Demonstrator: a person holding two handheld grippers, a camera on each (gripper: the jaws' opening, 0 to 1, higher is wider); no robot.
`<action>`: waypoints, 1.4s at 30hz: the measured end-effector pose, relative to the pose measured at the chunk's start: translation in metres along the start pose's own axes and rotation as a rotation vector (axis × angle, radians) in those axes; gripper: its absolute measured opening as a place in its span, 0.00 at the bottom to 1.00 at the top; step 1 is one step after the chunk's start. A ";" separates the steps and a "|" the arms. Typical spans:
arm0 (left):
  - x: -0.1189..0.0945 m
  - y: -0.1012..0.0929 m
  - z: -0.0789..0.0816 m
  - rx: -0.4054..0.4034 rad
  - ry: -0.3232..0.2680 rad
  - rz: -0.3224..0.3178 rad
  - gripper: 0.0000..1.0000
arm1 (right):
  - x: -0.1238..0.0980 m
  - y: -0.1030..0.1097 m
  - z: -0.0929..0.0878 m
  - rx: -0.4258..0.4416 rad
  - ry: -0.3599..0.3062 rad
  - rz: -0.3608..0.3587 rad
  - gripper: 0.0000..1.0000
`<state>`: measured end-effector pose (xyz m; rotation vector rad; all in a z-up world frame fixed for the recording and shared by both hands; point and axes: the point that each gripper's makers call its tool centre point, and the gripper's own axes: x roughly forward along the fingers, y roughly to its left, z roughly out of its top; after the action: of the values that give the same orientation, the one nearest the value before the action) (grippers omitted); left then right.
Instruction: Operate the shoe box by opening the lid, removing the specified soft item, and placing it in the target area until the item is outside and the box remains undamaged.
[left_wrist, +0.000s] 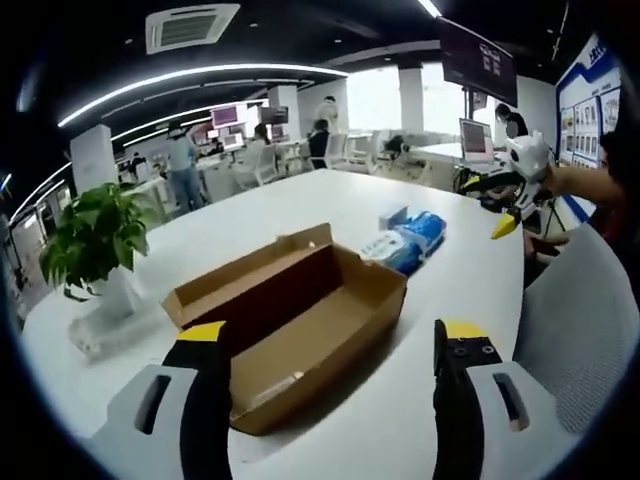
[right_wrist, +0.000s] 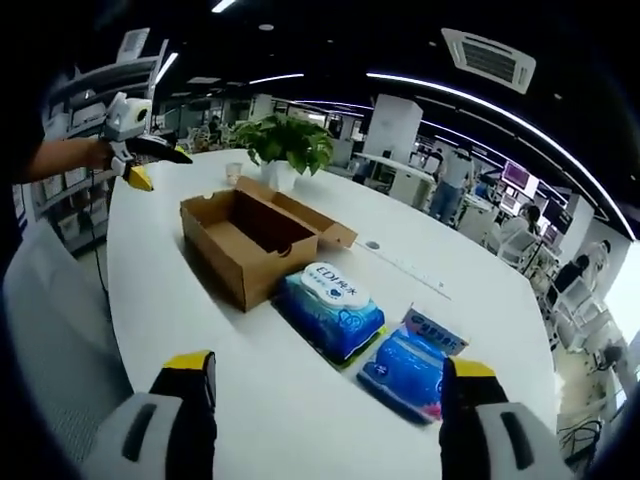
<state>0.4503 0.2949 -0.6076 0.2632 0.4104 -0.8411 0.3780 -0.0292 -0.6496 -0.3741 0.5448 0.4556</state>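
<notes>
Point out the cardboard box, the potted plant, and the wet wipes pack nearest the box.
cardboard box (right_wrist: 240, 240), right gripper view, inside floor.
potted plant (right_wrist: 290, 142), right gripper view, leaves.
wet wipes pack (right_wrist: 330, 305), right gripper view, top face.

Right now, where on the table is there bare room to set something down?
Bare white table lies between the right gripper jaws, in front of the two wet-wipe packs. More runs behind the open cardboard box toward the far edge. It is crowded where packs and box sit together, and by the potted plant.
</notes>
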 end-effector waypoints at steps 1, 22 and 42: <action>0.002 0.002 -0.001 0.009 0.008 -0.005 0.81 | -0.003 0.002 0.000 0.001 -0.004 -0.003 0.93; 0.041 0.034 -0.003 0.148 0.136 -0.074 0.70 | -0.028 0.031 -0.009 0.119 -0.030 -0.011 0.91; 0.073 0.072 -0.025 0.278 0.329 -0.148 0.67 | -0.040 0.046 -0.006 0.137 -0.058 -0.008 0.91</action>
<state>0.5429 0.3025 -0.6579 0.6402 0.6261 -1.0047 0.3218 -0.0061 -0.6415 -0.2307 0.5145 0.4176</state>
